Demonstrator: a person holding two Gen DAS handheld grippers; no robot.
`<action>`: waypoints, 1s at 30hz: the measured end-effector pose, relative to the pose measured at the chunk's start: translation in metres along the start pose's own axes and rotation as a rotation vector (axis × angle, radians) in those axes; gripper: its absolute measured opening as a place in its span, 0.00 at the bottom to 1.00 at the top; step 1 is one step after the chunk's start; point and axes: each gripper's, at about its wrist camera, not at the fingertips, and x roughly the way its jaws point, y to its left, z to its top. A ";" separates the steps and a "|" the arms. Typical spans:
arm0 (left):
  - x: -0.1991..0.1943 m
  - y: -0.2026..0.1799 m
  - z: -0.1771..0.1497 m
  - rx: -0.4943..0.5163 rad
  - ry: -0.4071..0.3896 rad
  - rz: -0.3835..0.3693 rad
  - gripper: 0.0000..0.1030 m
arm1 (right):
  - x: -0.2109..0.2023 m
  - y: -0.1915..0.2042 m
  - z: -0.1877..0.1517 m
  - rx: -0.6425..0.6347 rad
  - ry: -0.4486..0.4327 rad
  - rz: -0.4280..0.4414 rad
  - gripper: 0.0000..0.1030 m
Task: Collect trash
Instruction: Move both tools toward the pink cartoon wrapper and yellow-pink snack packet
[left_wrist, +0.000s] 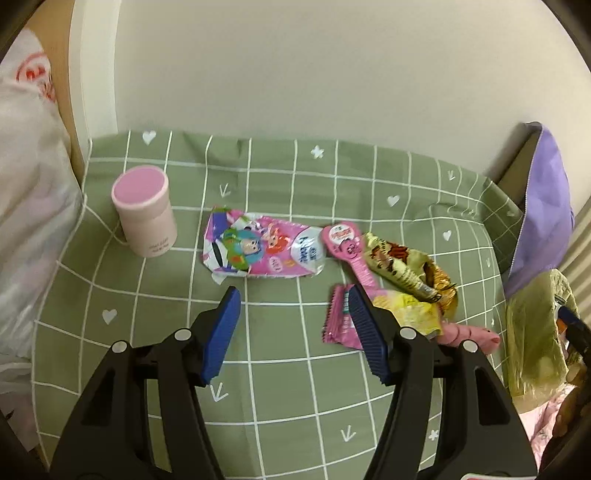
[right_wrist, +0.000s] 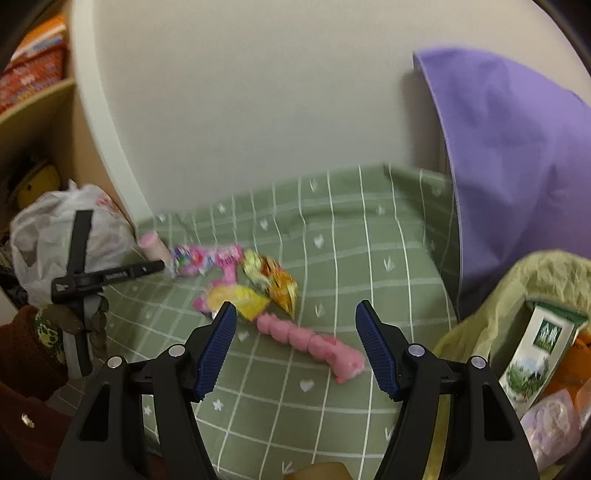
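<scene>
The left claw (left_wrist: 293, 299) stands open and empty over the green checked surface (left_wrist: 280, 387), low in its frame; the right claw (right_wrist: 295, 314) gapes wide, nothing between its pads. Beyond them at mid-frame lie the uncollected wrappers: a pink cartoon packet (left_wrist: 258, 245), a gold wrapper (left_wrist: 410, 273), a yellow wrapper (right_wrist: 240, 301) and a pink knobbly toy (right_wrist: 314, 343). At lower right, the yellow-green trash bag (right_wrist: 517, 295) already holds a carton (right_wrist: 535, 354), so collecting seems partly done.

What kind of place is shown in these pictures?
Probably a room in a home: a small table under a green checked cloth with white hearts stands against a plain wall, scattered with colourful snack wrappers. Beside it are a wooden shelf unit and a tied white plastic bag.
</scene>
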 end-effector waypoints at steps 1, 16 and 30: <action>0.003 -0.001 0.000 -0.002 0.001 -0.001 0.56 | 0.006 0.001 -0.001 0.004 0.023 0.008 0.61; 0.088 0.000 0.062 0.191 0.101 0.057 0.57 | 0.019 -0.009 -0.035 -0.002 0.134 0.021 0.61; 0.004 -0.005 -0.023 0.045 0.110 -0.037 0.57 | 0.077 0.032 -0.003 -0.161 0.126 0.142 0.61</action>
